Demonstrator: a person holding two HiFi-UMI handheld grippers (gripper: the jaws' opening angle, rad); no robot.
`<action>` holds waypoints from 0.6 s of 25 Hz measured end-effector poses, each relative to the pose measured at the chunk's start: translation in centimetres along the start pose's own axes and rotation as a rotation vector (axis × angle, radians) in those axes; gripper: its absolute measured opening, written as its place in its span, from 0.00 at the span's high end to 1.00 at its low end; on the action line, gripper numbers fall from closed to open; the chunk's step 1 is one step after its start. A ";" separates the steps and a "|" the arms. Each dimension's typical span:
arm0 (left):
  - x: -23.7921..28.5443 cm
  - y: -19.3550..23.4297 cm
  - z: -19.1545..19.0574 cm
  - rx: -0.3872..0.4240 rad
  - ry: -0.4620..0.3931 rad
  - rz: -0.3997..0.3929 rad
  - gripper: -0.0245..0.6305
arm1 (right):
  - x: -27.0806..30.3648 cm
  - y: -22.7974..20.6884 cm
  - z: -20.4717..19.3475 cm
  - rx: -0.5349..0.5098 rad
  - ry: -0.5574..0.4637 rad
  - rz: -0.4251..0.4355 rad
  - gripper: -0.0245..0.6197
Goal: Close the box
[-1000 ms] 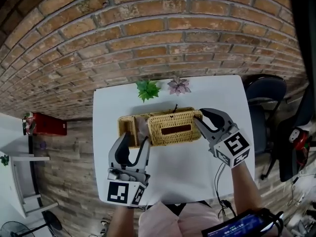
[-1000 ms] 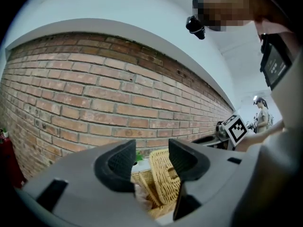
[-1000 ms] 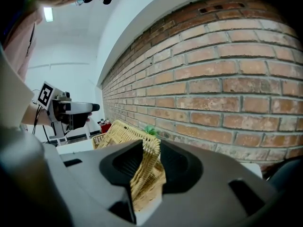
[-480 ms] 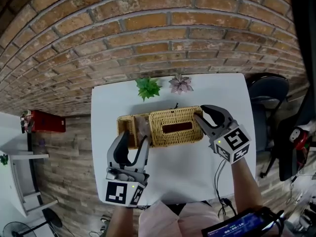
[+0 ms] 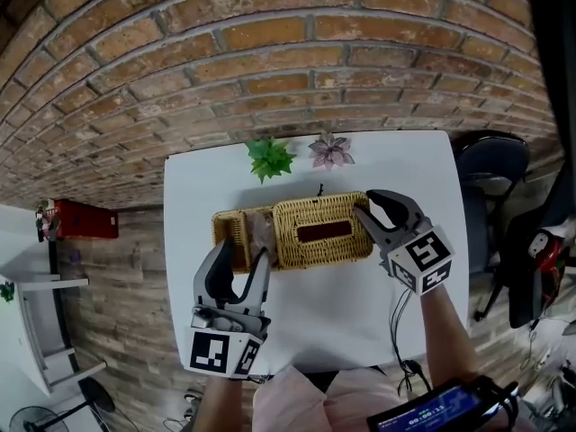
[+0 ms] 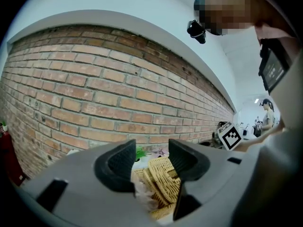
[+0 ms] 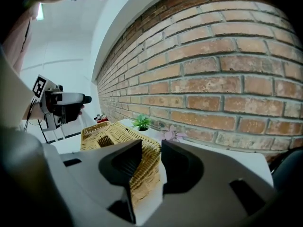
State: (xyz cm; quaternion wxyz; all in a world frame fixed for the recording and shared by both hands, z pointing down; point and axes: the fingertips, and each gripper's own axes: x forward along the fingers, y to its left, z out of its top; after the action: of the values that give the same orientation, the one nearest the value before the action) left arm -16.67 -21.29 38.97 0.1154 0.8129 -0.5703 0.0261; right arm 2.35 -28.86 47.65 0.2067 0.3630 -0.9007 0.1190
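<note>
A wicker box (image 5: 229, 228) lies across the middle of the white table (image 5: 315, 313). Its slotted wicker lid (image 5: 319, 232) sits on it, offset to the right, so the left end stands uncovered with something white inside. My right gripper (image 5: 378, 207) is at the lid's right end, and in the right gripper view its jaws (image 7: 151, 162) are shut on the lid's end wall (image 7: 142, 174). My left gripper (image 5: 243, 257) is at the box's front edge by the uncovered end. It is open, and the box (image 6: 163, 183) shows beyond its jaws (image 6: 151, 162).
A small green plant (image 5: 269, 159) and a pink one (image 5: 330, 151) stand at the table's far edge against the brick wall. A dark chair (image 5: 490, 174) is at the right of the table. A red object (image 5: 85, 219) lies on the floor to the left.
Hardly anything: both grippers and the lid keep their places against the box; only the view has shifted a little.
</note>
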 end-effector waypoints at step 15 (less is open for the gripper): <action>-0.7 0.1 1.8 -0.002 -0.033 0.026 0.62 | -0.8 0.6 1.3 0.042 -0.062 -0.001 0.75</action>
State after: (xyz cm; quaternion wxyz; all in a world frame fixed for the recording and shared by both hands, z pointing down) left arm -17.14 -21.03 37.15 0.1064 0.8056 -0.5827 0.0138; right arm 2.06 -28.45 46.11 0.1710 0.3715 -0.9037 0.1265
